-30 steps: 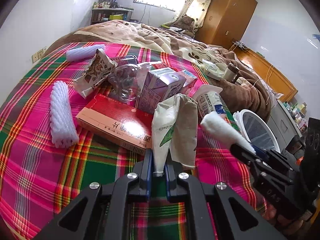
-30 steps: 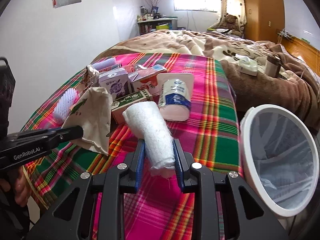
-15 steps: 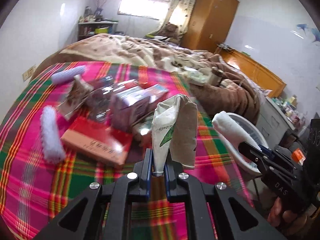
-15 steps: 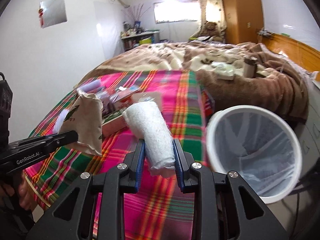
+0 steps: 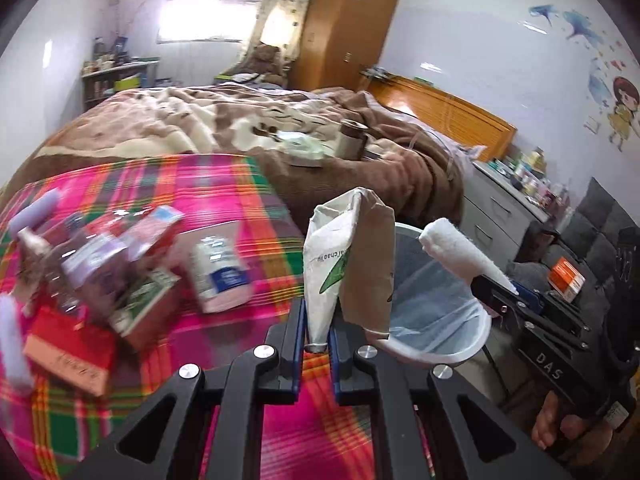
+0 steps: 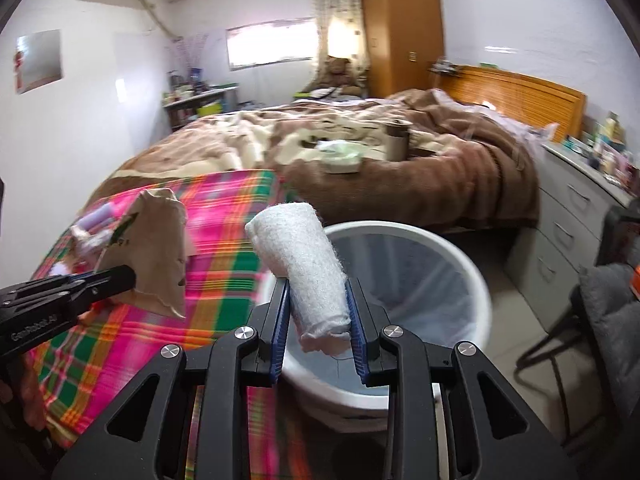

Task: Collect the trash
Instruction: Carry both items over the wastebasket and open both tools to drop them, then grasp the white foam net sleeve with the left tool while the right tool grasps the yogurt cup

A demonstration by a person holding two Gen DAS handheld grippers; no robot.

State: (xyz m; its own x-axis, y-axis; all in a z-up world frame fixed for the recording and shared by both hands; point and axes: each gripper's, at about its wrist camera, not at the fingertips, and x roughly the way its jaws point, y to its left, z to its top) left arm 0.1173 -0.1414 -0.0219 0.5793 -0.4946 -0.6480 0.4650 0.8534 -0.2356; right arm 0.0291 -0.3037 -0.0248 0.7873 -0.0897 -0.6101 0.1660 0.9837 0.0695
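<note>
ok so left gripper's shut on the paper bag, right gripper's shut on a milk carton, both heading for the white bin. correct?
Not quite. The right gripper is shut on a white foam roll, not a milk carton; the right wrist view shows it clamped between the blue pads. The rest stands: the left gripper is shut on the paper bag, and both are near the white bin.

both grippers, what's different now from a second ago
Both have swung away from the trash pile on the plaid blanket toward the white bin. The right gripper now holds its white foam roll over the bin's rim; the left gripper carries the paper bag beside it. Neither grip has changed, and nothing has been dropped.
</note>
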